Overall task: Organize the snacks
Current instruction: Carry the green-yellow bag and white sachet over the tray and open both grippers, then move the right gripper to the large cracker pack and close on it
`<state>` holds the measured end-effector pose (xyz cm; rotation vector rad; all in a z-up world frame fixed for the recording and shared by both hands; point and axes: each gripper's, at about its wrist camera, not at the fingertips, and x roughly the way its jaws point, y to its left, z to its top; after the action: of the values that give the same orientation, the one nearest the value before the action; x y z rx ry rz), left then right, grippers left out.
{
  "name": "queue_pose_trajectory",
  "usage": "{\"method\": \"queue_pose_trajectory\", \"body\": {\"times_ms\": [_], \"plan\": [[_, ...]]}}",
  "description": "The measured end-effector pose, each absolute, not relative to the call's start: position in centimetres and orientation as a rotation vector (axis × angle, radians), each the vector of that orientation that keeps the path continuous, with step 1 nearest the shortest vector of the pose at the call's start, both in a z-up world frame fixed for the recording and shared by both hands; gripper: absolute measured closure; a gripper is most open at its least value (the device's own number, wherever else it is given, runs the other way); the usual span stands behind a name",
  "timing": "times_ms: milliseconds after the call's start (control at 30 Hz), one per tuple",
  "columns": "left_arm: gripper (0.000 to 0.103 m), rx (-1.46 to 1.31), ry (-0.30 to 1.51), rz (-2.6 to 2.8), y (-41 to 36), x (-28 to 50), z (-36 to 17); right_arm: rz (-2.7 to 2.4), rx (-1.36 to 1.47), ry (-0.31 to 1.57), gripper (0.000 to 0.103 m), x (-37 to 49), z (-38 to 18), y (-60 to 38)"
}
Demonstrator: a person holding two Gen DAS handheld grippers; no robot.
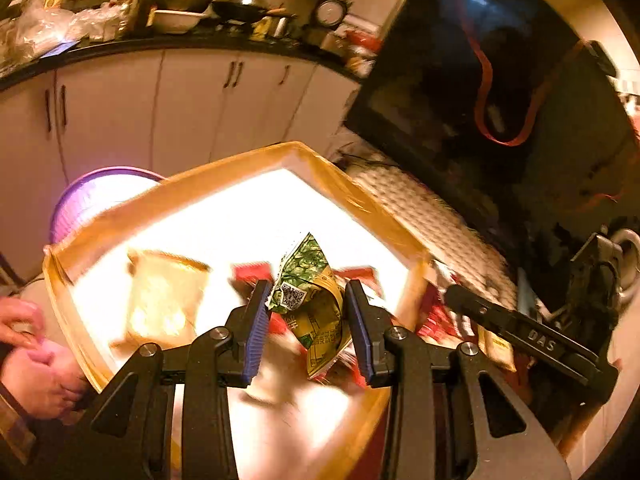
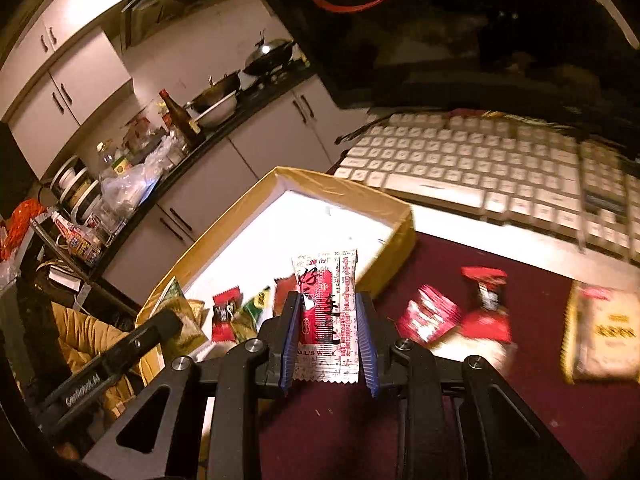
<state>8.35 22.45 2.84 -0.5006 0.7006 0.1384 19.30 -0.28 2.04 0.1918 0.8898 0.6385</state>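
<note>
A dark monitor [image 1: 500,92] with a glossy black screen is seen standing at the back of the desk, and a white keyboard [image 2: 480,168] with rows of rounded keys is laid along the desk's far edge in front of it. A dark red, felt-like mat [image 2: 500,408] is spread over the desk surface. A shallow rectangular cardboard box [image 2: 384,196], its rim wrapped in shiny tan tape and its floor washed out white by the light, is set at the desk's left edge, one corner just beside the keyboard.

Loose on the mat, to the right of the box, a cream-coloured flat pouch [image 2: 604,336] is found nearest the desk's right edge, with two crinkled red sachets [image 2: 486,312] between it and the box; all are blurred.

Inside the box, a pale yellow packet [image 1: 164,296] is seen near its left wall and small red packets [image 2: 226,312] near its front wall.

The left gripper [image 1: 306,320] is held over the box, its ribbed blue pads [image 1: 256,332] pressed against a crumpled green and yellow foil packet [image 1: 316,300] bearing a QR code. The right gripper [image 2: 328,340] is held over the mat just in front of the box's right wall, clamped on a flat red and white sachet [image 2: 328,312] with serrated ends, standing upright between the pads
</note>
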Motion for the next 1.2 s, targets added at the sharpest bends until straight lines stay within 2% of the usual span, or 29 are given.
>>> {"method": "queue_pose_trajectory", "body": {"times_ms": [200,400,633,800,867,900,933,967,1000,1067,1100,1200], "plan": [[0.068,-0.453,0.778,0.112,24.7,13.3,3.5,0.630,0.229,0.944,0.075,23.5,1.4,2.2],[0.068,-0.434,0.918,0.107,25.6,17.4,0.7,0.597,0.205,0.946,0.075,25.8,1.0,3.5],[0.067,-0.358,1.001,0.200,26.0,18.1,-1.0,0.587,0.119,0.995,0.075,27.1,-1.4,6.6],[0.062,-0.319,1.025,0.266,25.8,18.5,-1.4,0.527,-0.009,0.969,0.072,26.5,-2.0,8.8],[0.062,-0.329,0.997,0.262,25.8,17.7,-0.6,0.508,-0.051,0.960,0.072,26.0,-2.0,9.1],[0.061,-0.336,0.940,0.253,25.4,16.8,0.4,0.517,-0.038,0.962,0.067,25.8,-1.9,8.9],[0.059,-0.333,0.889,0.252,25.0,15.9,1.4,0.534,-0.012,0.963,0.065,25.5,-1.6,8.4],[0.048,-0.324,0.837,0.258,24.3,14.9,2.3,0.550,0.026,0.964,0.061,25.1,-1.0,7.7],[0.032,-0.317,0.794,0.270,23.8,14.0,3.0,0.563,0.068,0.955,0.054,24.4,-0.2,6.6],[0.017,-0.311,0.693,0.288,22.2,11.6,4.2,0.583,0.119,0.932,0.041,22.9,1.3,4.6],[0.017,-0.310,0.659,0.291,21.0,10.2,4.6,0.593,0.156,0.913,0.037,21.6,2.3,2.9],[0.017,-0.332,0.640,0.223,18.4,8.2,4.7,0.613,0.202,0.878,0.034,18.3,3.6,-0.8]]}}
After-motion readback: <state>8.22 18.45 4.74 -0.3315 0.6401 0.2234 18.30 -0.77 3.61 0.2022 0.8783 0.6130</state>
